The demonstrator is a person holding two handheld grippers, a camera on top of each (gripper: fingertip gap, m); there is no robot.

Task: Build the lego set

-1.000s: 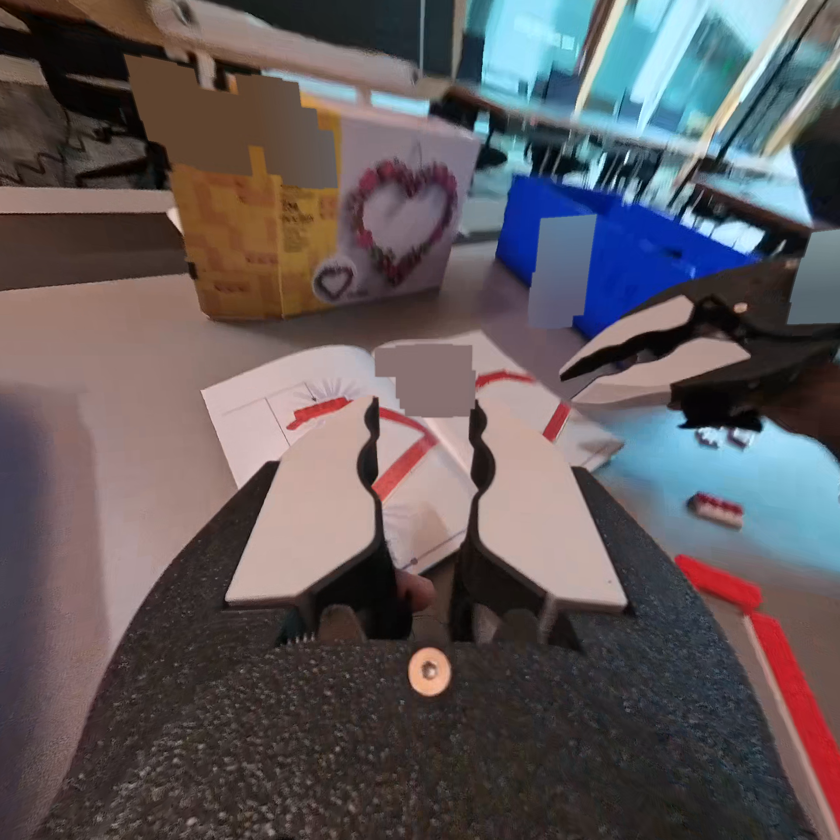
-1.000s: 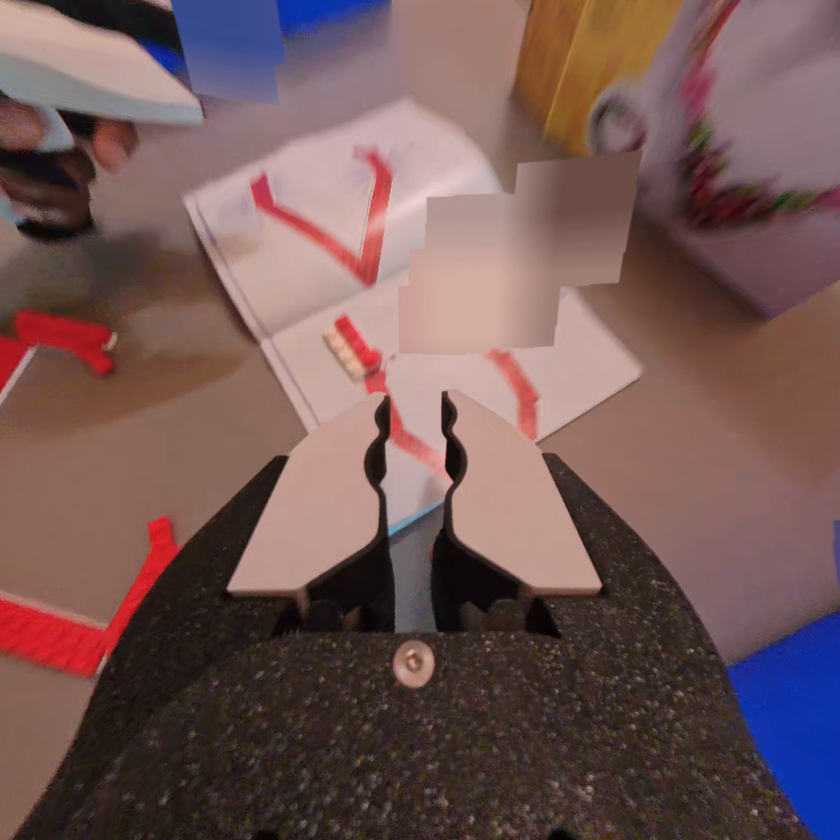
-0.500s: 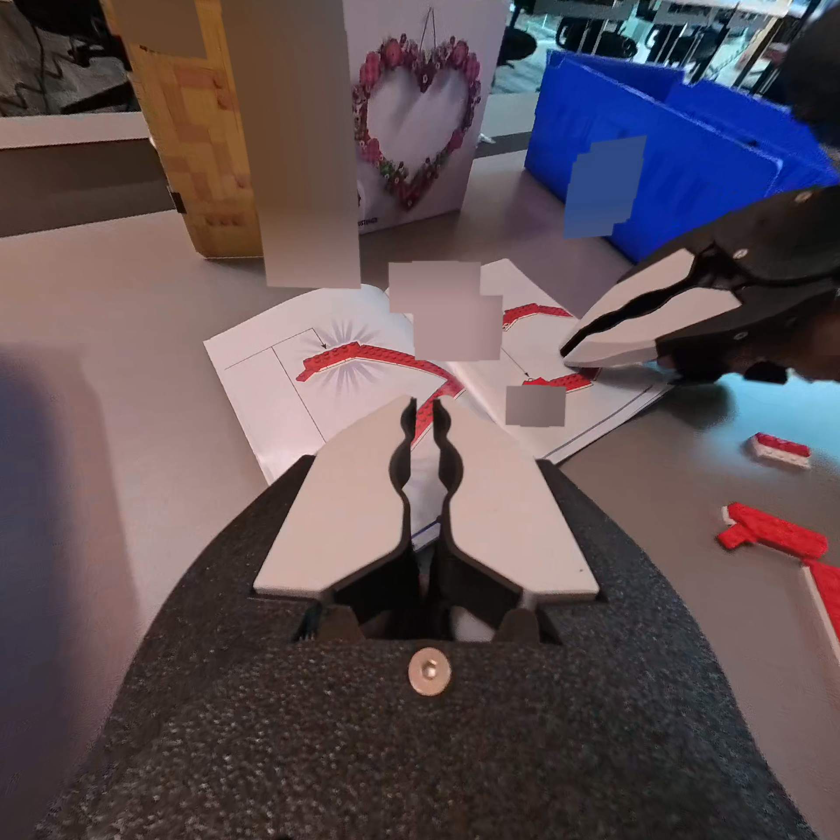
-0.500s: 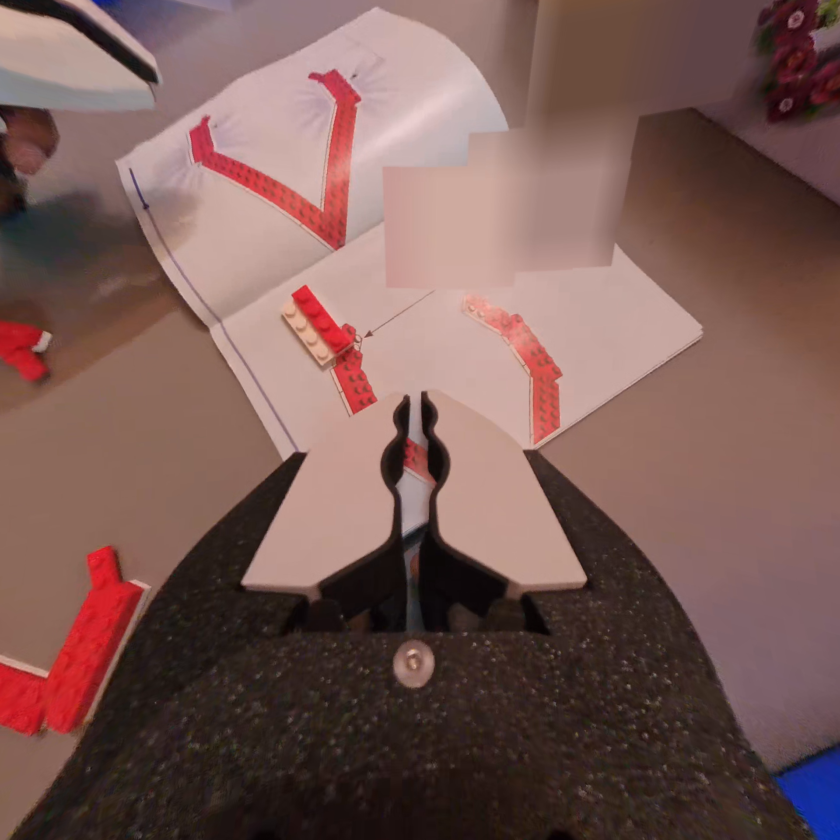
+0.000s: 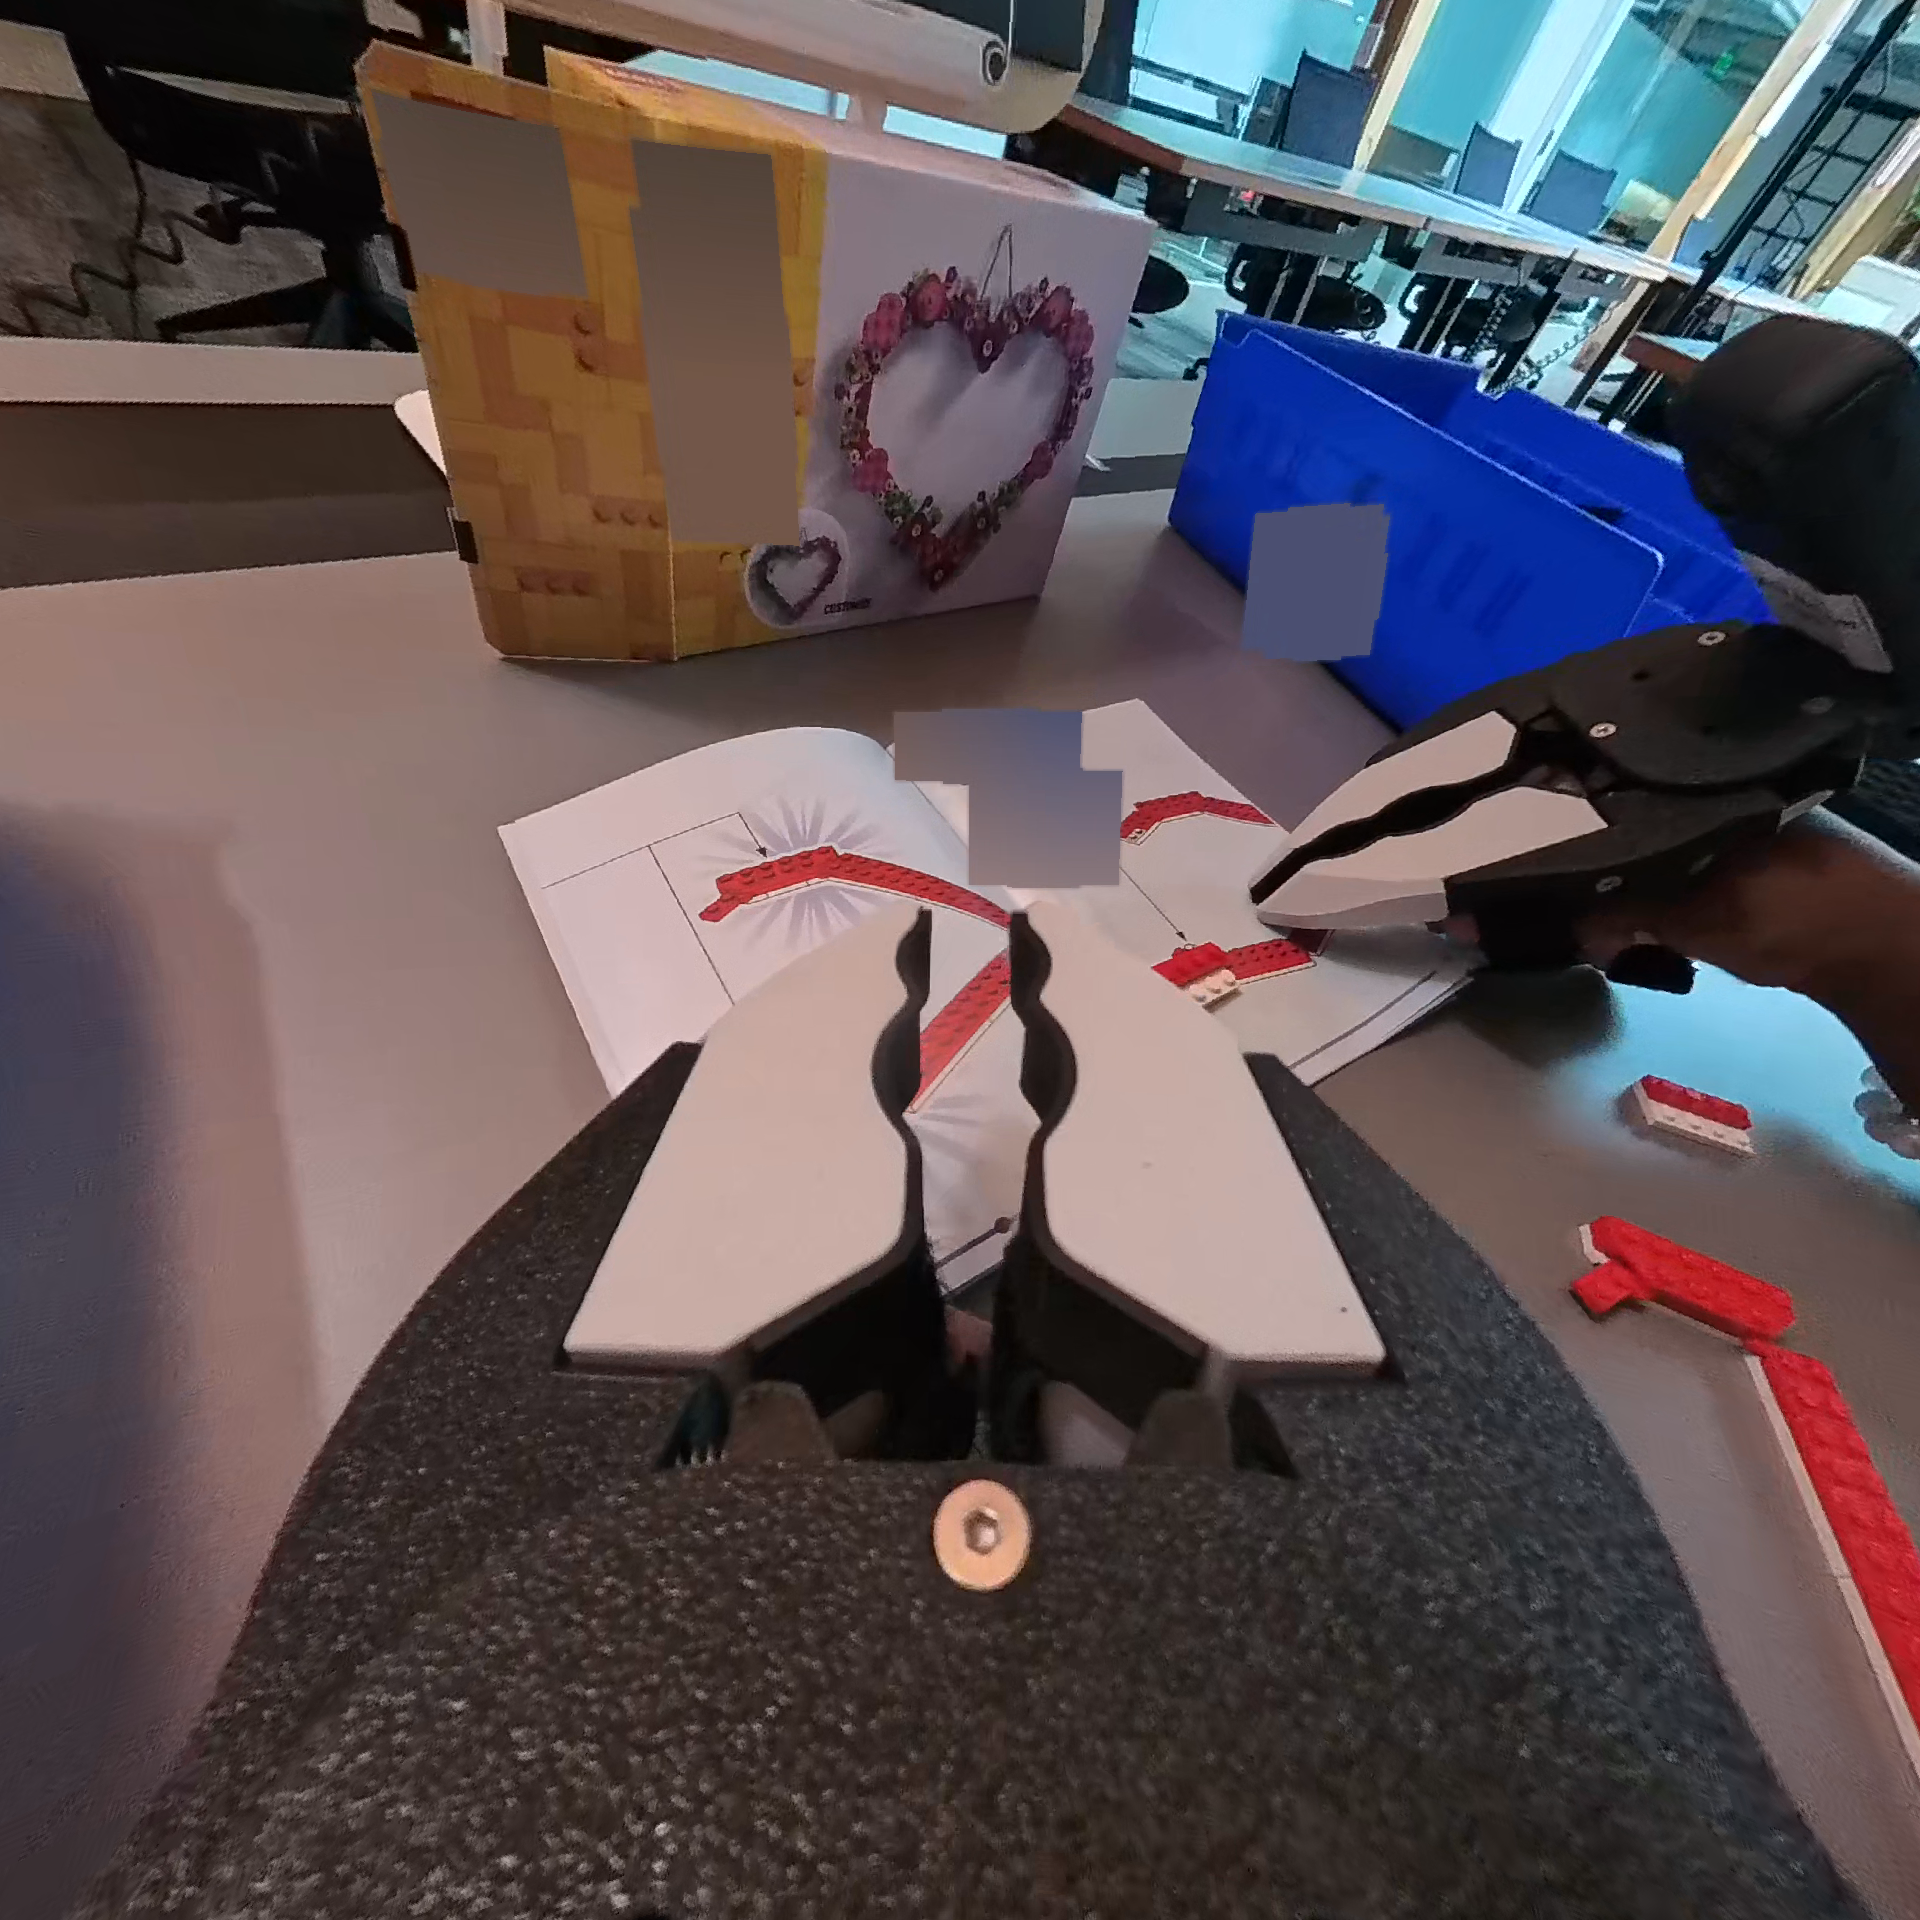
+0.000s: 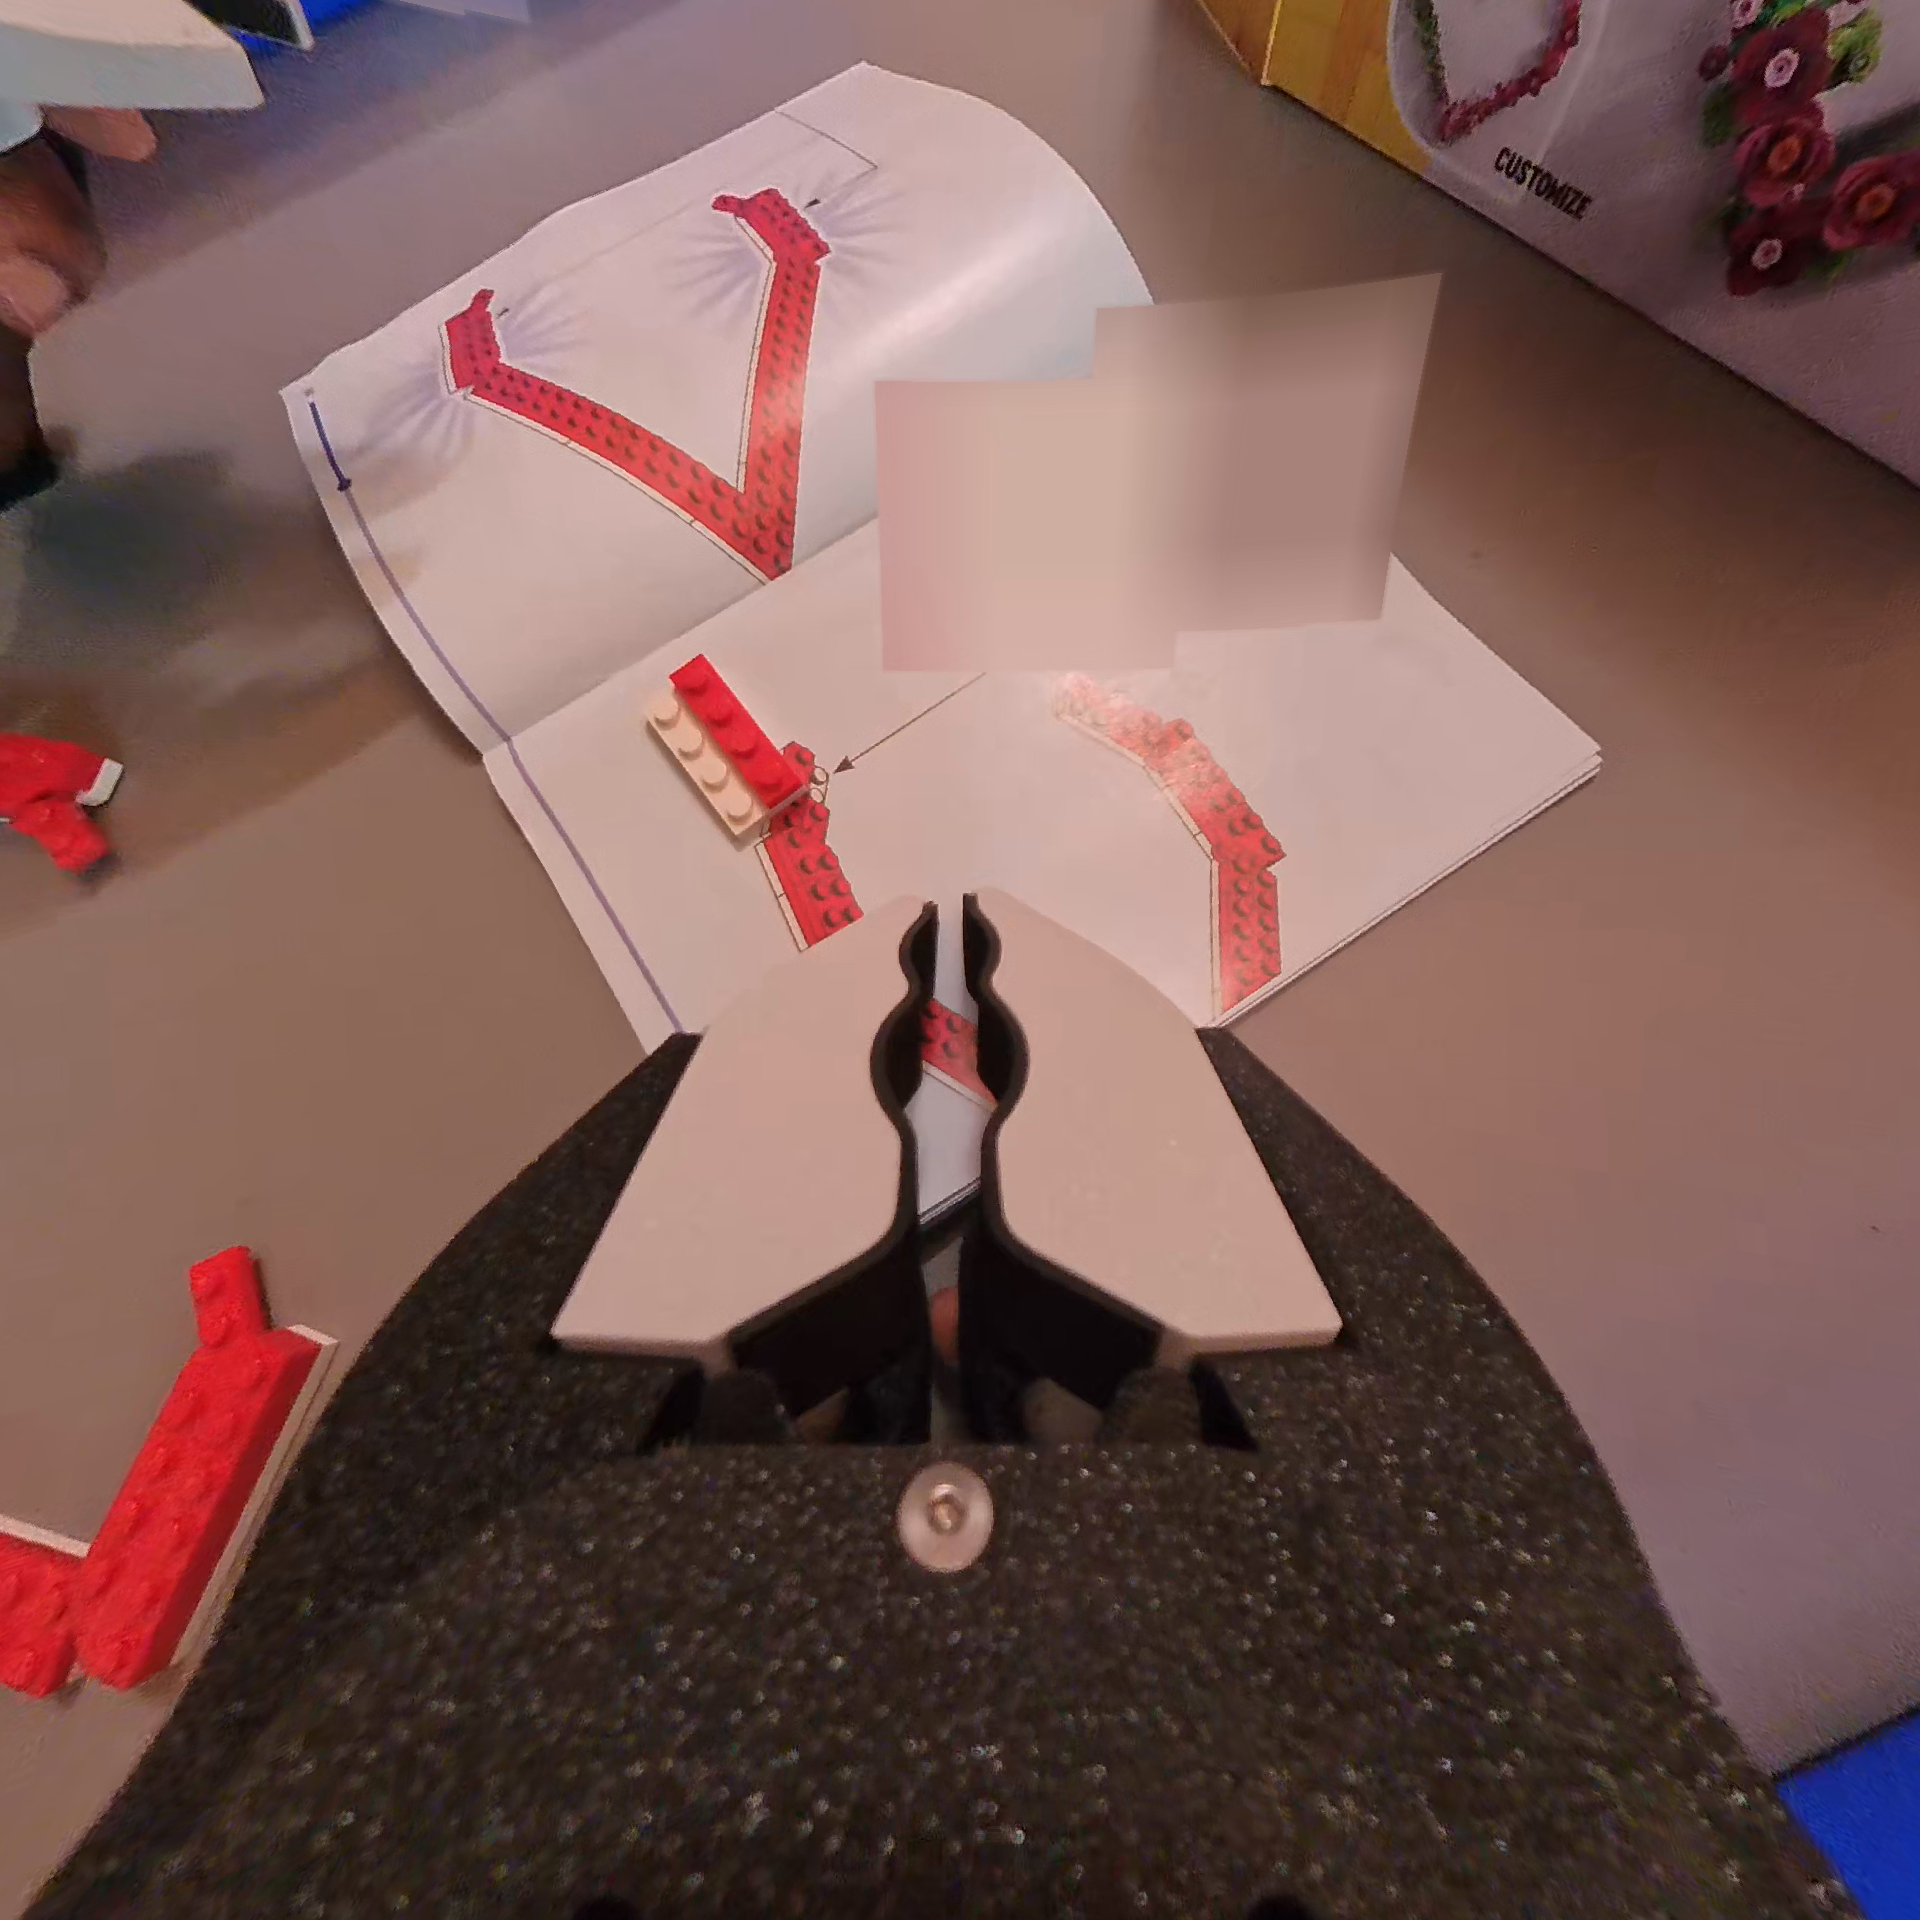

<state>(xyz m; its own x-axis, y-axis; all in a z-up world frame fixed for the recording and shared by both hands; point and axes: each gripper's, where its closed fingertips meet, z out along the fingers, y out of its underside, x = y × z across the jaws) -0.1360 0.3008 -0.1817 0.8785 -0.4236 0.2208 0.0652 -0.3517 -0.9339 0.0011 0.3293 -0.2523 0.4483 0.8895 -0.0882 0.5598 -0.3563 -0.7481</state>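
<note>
Two views, left wrist first: my left gripper [image 5: 968, 925] hovers narrowly parted and empty over the instruction booklet [image 5: 644, 914]. Right wrist view: my right gripper [image 6: 950, 914], almost closed, empty, trails the red-and-white brick [image 6: 725, 756] on the page; pinching there could snag paper.

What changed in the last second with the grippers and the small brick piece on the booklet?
Both grippers narrowed: the right gripper from clearly open to nearly shut, the left gripper closing, then reopening slightly. Neither took hold of anything. The small red-and-cream brick piece stayed on the open instruction booklet.
</note>
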